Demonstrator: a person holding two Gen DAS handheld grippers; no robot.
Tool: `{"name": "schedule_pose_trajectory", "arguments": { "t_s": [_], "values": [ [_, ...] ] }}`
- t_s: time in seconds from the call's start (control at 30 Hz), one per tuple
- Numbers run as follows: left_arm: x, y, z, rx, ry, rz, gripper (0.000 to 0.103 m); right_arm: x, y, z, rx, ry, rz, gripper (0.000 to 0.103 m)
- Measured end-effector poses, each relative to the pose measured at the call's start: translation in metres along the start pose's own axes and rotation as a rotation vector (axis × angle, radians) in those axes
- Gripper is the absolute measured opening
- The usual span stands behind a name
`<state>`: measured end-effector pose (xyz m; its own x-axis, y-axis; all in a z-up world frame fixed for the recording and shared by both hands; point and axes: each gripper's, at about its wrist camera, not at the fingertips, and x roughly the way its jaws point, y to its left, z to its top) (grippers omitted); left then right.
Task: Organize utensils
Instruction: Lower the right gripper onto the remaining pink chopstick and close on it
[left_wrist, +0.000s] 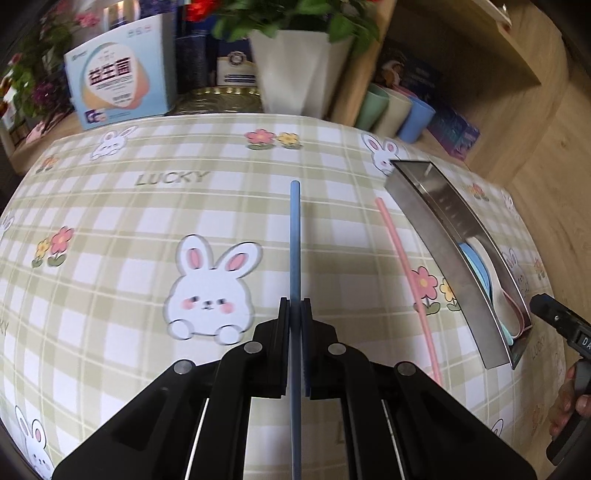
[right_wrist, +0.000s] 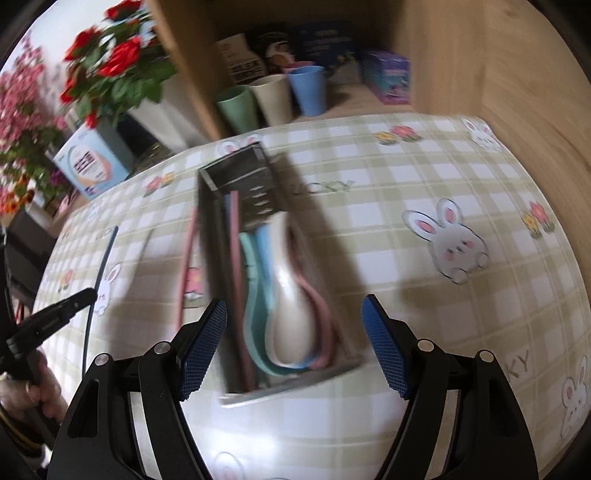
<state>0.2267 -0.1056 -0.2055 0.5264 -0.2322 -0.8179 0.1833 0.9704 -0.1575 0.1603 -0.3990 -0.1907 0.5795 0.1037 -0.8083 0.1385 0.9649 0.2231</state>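
My left gripper (left_wrist: 295, 306) is shut on a blue chopstick (left_wrist: 295, 236), which sticks out forward above the bunny tablecloth. A pink chopstick (left_wrist: 402, 266) lies on the cloth just left of the steel utensil tray (left_wrist: 424, 221). In the right wrist view the steel tray (right_wrist: 214, 236) holds several spoons, white (right_wrist: 288, 295), blue, green and pink, plus a pink chopstick (right_wrist: 236, 251). My right gripper (right_wrist: 294, 321) hangs open above the tray's near end, nothing between its pads. The left gripper (right_wrist: 70, 306) with the blue chopstick (right_wrist: 99, 280) shows at the left edge.
Green, cream and blue cups (right_wrist: 269, 99) stand in a wooden shelf behind the table. A white flowerpot (left_wrist: 299, 70), a light-blue box (left_wrist: 122, 74) and other boxes line the back edge. A hand (left_wrist: 569, 406) holds the right gripper at the right.
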Motion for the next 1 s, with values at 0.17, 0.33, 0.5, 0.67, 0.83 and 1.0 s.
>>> {"name": "schedule_pose_trajectory", "arguments": {
  "t_s": [0.17,0.33,0.5,0.67,0.83,1.0],
  "values": [
    [-0.011,0.021,-0.004,-0.006,-0.016,0.009,0.006,0.006,0.041,0.007,-0.086,0.002,0.019,0.072],
    [-0.024,0.052,-0.008,-0.036,-0.031,0.025,0.006,0.021,0.082,0.011,-0.136,0.010,0.035,0.071],
    [-0.033,0.079,-0.013,-0.085,-0.053,0.027,0.006,0.047,0.115,0.013,-0.156,0.044,0.037,0.055],
    [-0.037,0.097,-0.017,-0.127,-0.062,0.014,0.006,0.076,0.134,0.013,-0.155,0.085,-0.013,0.027],
    [-0.041,0.106,-0.017,-0.151,-0.077,0.002,0.006,0.093,0.141,0.014,-0.140,0.092,-0.092,0.025],
    [-0.042,0.110,-0.018,-0.162,-0.079,-0.005,0.006,0.108,0.147,0.016,-0.142,0.101,-0.151,0.025]
  ]
}}
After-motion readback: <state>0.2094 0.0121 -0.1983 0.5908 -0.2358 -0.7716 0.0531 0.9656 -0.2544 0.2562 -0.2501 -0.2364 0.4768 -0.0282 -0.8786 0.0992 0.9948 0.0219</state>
